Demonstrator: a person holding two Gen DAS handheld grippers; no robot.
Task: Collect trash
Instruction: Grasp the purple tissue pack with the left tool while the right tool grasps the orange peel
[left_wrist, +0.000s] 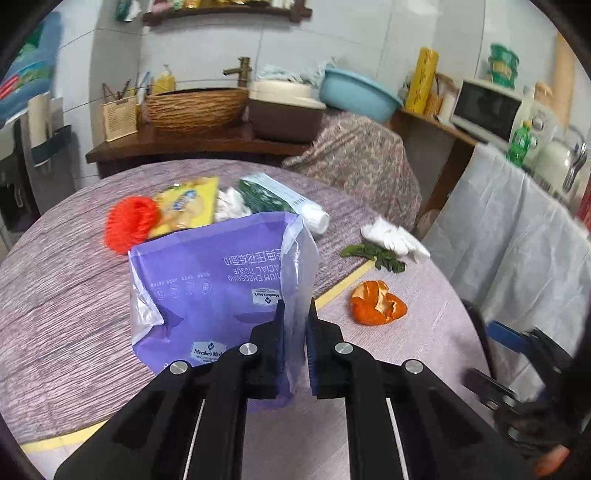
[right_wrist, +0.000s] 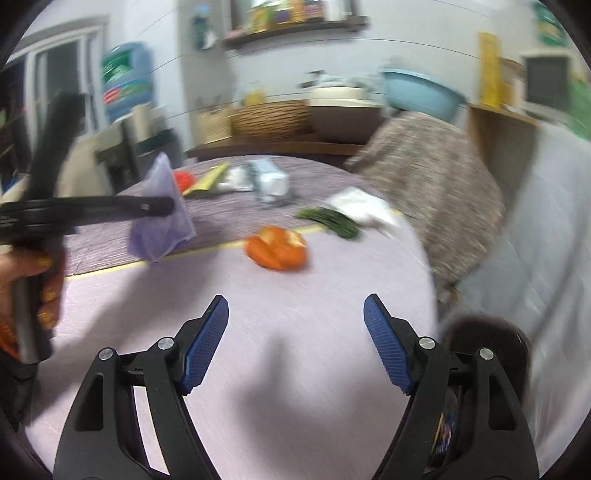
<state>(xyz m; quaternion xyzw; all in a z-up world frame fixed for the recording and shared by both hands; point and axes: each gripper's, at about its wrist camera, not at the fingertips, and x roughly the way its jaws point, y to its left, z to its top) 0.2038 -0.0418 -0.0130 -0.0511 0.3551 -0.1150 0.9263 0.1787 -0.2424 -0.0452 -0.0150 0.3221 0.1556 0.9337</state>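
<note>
My left gripper (left_wrist: 295, 317) is shut on the edge of a purple facial tissue wrapper (left_wrist: 207, 288) and holds it up above the round table (left_wrist: 55, 295); the right wrist view shows it too (right_wrist: 162, 214). My right gripper (right_wrist: 295, 317) is open and empty over the pale near part of the table. An orange peel (left_wrist: 376, 302) (right_wrist: 277, 247) lies ahead of it. Green vegetable scraps (left_wrist: 373, 254) (right_wrist: 332, 221) and a crumpled white tissue (left_wrist: 395, 236) (right_wrist: 362, 206) lie beyond. A red net (left_wrist: 129, 221), a yellow snack bag (left_wrist: 188, 206) and a green-white pouch (left_wrist: 280, 199) lie further back.
A covered chair (left_wrist: 362, 158) stands behind the table. A white cloth (left_wrist: 517, 236) hangs at the right. A dark bin (right_wrist: 487, 354) sits below the table's right edge. A counter behind holds a woven basket (left_wrist: 195, 107) and a blue basin (left_wrist: 354, 96).
</note>
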